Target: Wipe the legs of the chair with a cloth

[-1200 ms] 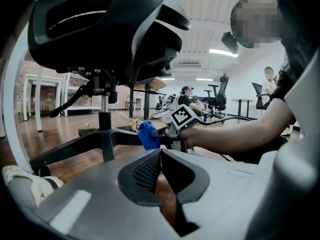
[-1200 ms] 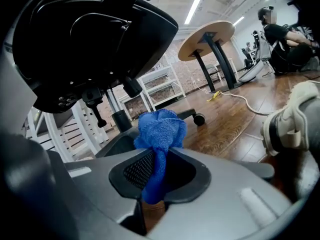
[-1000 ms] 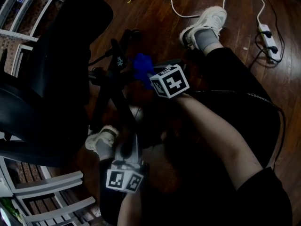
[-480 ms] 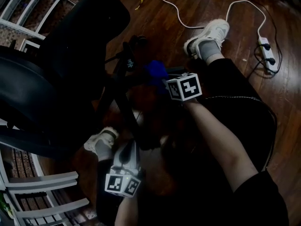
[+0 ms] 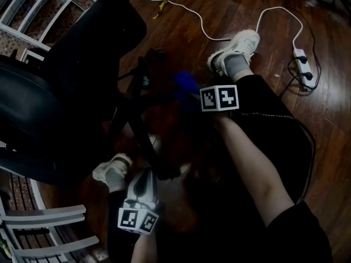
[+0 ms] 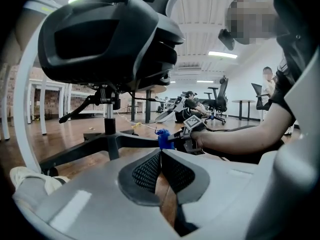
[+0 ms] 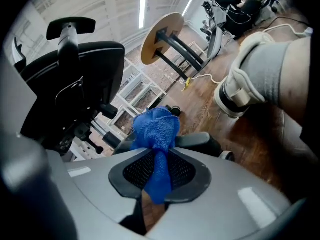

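A black office chair (image 5: 60, 86) stands at the left, its star base with dark legs (image 5: 137, 125) spreading over the wooden floor. My right gripper (image 5: 189, 92) is shut on a bunched blue cloth (image 5: 185, 84), which rests against one chair leg (image 7: 197, 141). The cloth (image 7: 156, 134) sticks out between the pads in the right gripper view. In the left gripper view the cloth (image 6: 164, 138) sits on the leg (image 6: 135, 141) ahead. My left gripper (image 5: 143, 179) is low by the base, jaws shut with nothing between them.
A white power strip (image 5: 303, 62) and white cable (image 5: 219, 37) lie on the floor at the top right. The person's two white shoes (image 5: 236, 48) (image 5: 109, 169) rest beside the chair base. White shelving (image 5: 49, 229) stands at the lower left.
My right gripper and the blue cloth have slid right along the chair leg. The left gripper has dropped slightly lower in the head view.
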A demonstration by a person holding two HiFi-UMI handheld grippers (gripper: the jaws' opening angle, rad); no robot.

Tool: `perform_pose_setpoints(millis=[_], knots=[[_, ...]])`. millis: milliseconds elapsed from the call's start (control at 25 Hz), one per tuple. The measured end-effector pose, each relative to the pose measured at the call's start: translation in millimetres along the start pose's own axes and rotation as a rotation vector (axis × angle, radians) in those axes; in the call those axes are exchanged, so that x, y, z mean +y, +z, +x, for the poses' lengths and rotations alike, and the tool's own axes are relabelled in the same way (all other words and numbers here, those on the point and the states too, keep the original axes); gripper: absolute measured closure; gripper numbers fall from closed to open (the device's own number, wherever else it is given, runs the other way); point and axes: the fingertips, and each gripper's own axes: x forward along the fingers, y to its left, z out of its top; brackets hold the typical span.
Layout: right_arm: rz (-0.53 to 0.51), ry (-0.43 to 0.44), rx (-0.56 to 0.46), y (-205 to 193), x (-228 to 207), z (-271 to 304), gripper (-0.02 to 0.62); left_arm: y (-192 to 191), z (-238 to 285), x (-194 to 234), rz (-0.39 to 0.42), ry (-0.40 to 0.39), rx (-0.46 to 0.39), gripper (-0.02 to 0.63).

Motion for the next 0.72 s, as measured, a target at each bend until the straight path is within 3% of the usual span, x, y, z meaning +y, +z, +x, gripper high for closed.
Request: perform_pose_setpoints(millis=[720], knots=[[-0.037,-0.096,-0.019,24,-31,-23,0.508,4,-2,-3,0.010,0.003,-0.006,0.601]])
